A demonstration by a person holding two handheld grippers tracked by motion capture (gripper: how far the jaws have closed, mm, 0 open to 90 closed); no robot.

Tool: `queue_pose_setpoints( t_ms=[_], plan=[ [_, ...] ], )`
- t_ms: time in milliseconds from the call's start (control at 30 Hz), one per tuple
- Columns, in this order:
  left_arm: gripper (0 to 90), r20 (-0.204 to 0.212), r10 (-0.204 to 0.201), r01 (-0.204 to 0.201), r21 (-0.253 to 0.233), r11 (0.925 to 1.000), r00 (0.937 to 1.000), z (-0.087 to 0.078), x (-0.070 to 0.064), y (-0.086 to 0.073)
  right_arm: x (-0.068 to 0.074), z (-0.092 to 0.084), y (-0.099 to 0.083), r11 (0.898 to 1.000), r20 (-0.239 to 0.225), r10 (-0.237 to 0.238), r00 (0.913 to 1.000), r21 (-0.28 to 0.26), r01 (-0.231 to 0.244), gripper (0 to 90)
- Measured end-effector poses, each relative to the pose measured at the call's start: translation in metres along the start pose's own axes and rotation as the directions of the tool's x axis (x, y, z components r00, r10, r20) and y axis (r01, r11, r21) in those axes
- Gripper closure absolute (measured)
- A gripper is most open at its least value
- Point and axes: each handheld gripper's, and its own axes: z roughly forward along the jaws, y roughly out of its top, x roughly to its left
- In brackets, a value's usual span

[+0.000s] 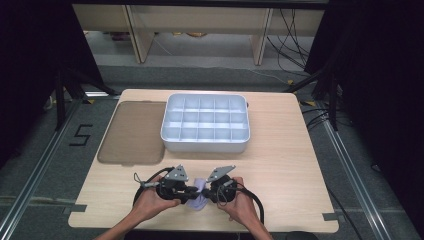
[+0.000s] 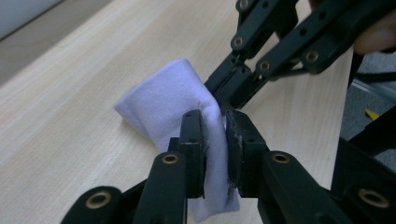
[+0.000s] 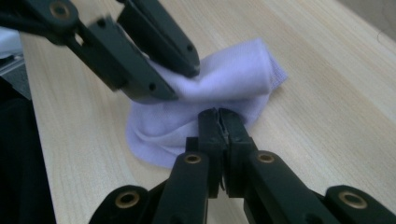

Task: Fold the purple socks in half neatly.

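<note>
A small pale lilac cloth (image 1: 200, 201) lies bunched on the wooden table (image 1: 280, 165) near its front edge, between the person's two hands. My left gripper (image 1: 194, 189) comes in from the left and is shut on the cloth (image 2: 163, 102), a fold of it pressed between the jaws (image 2: 215, 135). My right gripper (image 1: 207, 190) faces it from the right, jaws nearly together (image 3: 218, 116), and pinches the cloth's near edge (image 3: 233, 74). The two grippers' tips almost meet: the right gripper (image 2: 219, 98) sits just beyond the left's tips, and the left gripper (image 3: 180, 81) bites the cloth's upper fold.
A white tray (image 1: 205, 142) divided into several compartments stands at the middle of the table, behind the hands. A flat brown translucent lid (image 1: 132, 132) lies to its left. Bare tabletop stretches to the right of the hands.
</note>
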Motion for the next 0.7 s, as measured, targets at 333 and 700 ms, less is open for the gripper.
queue_pose_setpoints(
  t_ms=[333,700],
  plan=[
    [77.4,-0.002,0.028,-0.028,0.036,0.9990,0.9996,0.010,-0.002,0.000,-0.016,-0.019,-0.001,0.998,0.034,0.042,0.9985,-0.046,-0.040,87.8],
    [76.3,-0.005,0.021,-0.020,0.035,0.9992,0.9998,0.011,-0.005,0.000,-0.006,-0.009,0.019,0.999,0.063,-0.028,0.9976,-0.038,0.031,88.2]
  ],
)
